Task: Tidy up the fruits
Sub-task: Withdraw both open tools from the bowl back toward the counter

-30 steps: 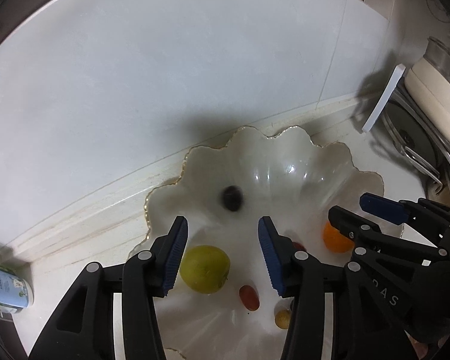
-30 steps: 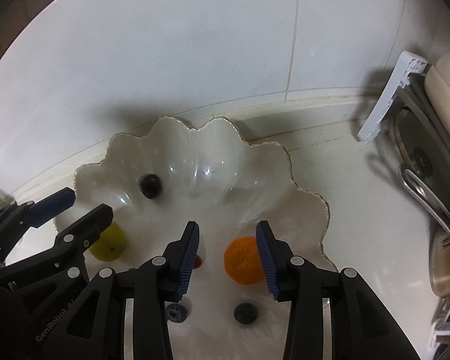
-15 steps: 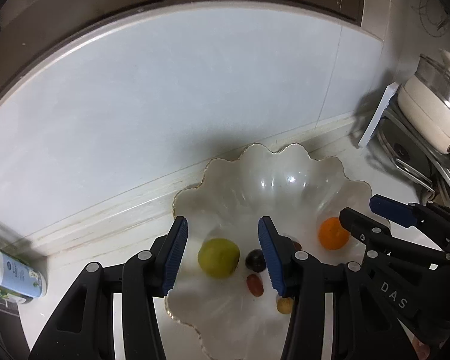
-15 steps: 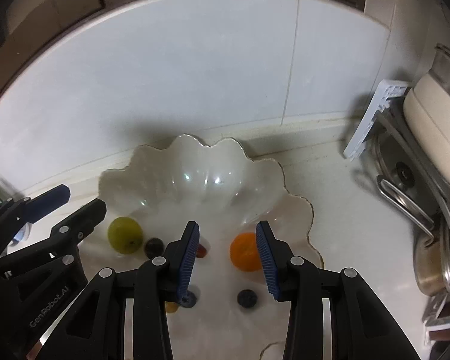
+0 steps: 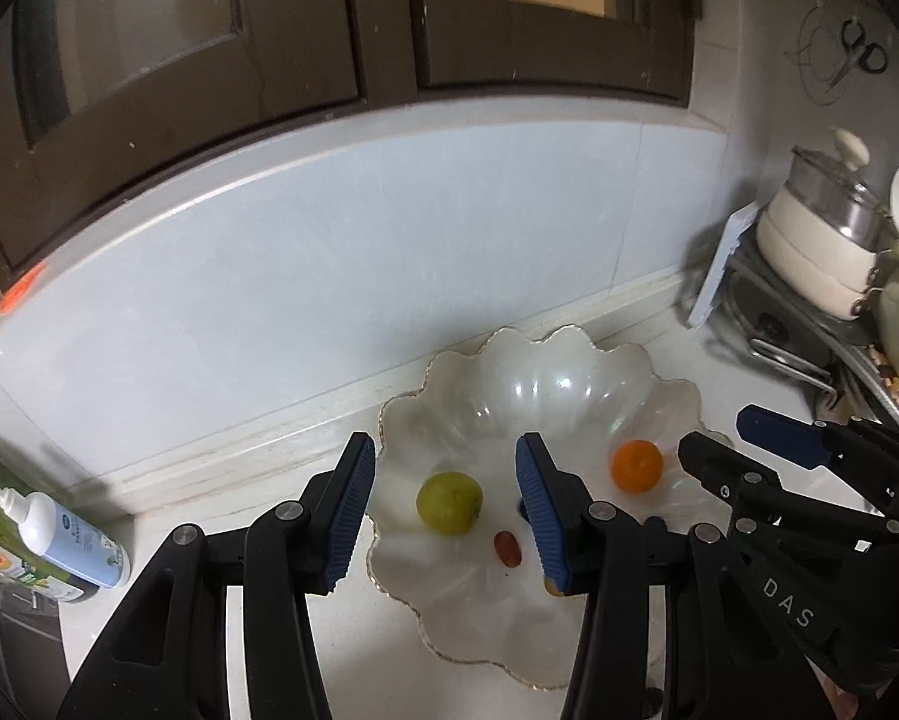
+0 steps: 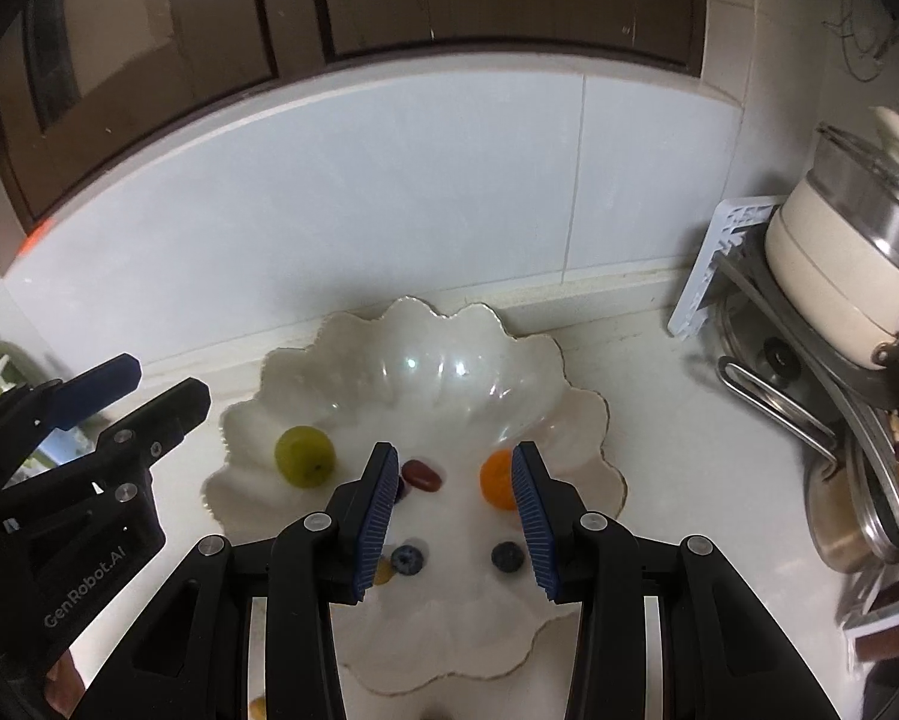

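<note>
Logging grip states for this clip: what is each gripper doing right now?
Left gripper: open, holding nothing.
Right gripper: open, holding nothing.

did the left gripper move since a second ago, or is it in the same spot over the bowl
Yes. The left gripper has pulled up and back from the scalloped bowl: the bowl looks smaller and lower in its view, and the dark cabinets now show above.

The scalloped bowl (image 6: 575, 420) looks glazed and glossy, with bright highlights and a thin gilt rim. The table (image 6: 677, 420) is smooth pale stone, the wall tiles (image 5: 389, 252) satin. Both grippers are matt black plastic with ribbed blue pads (image 6: 377, 516). The pot lids (image 6: 767, 360) shine like polished metal
</note>
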{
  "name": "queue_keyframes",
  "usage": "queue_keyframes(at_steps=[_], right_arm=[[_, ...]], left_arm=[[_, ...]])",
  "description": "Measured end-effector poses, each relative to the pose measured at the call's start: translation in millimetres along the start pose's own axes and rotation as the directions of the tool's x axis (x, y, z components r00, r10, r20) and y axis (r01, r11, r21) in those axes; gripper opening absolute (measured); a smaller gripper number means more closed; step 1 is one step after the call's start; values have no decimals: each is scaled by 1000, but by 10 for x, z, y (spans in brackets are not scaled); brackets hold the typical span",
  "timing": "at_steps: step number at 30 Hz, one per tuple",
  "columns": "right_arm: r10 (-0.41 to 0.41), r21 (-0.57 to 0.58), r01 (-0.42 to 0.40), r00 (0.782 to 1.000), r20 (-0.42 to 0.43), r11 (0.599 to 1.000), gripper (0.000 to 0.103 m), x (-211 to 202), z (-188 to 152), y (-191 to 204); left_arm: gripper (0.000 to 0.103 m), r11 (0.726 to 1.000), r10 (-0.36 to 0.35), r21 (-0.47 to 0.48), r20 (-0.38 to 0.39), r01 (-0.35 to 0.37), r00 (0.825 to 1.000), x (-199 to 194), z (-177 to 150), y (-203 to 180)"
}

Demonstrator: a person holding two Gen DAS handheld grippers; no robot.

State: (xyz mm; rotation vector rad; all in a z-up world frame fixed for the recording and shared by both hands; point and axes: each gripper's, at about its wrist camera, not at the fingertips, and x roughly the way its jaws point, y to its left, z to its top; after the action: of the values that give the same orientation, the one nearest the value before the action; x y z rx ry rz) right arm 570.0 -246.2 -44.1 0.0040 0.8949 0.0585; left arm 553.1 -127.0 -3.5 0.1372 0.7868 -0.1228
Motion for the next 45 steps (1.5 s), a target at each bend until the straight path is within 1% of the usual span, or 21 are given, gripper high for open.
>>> queue_keyframes(at_steps=[8,16,22,25,28,32,39,45], right_arm=[[0,-17,2,996,84,1000,41,-410,-129,63],[10,-15,-8,989,151,1000,41,-753,-283,97],[16,-23,-12,981,192,1000,41,-969,-410,145],[14,-41,-6,978,207,999,41,-1050,-472,195],[16,-58,-3,974,225,998,41,-1138,-539,244],[18,-64,-2,969,246,998,41,-1240,-630,276],[19,-59,-3,960,280,998,41,-1429,-784,305],[9,-62,11,948,318,998,41,-1598,-904,343]], left_arm=[[50,1000,-22,-4,63,22,998,-384,-109,11],[50,998,-55,-7,117,56,992,-743,-235,48],[50,998,-53,-10,161,55,986,-974,-361,70],[51,999,-37,-10,185,39,982,-1070,-425,79],[51,999,-34,-10,195,37,980,-1150,-480,91],[52,998,-55,-21,193,60,980,-1236,-575,135],[52,997,-74,-21,198,79,978,-1364,-731,148],[52,998,-57,-23,226,64,972,-1507,-863,135]])
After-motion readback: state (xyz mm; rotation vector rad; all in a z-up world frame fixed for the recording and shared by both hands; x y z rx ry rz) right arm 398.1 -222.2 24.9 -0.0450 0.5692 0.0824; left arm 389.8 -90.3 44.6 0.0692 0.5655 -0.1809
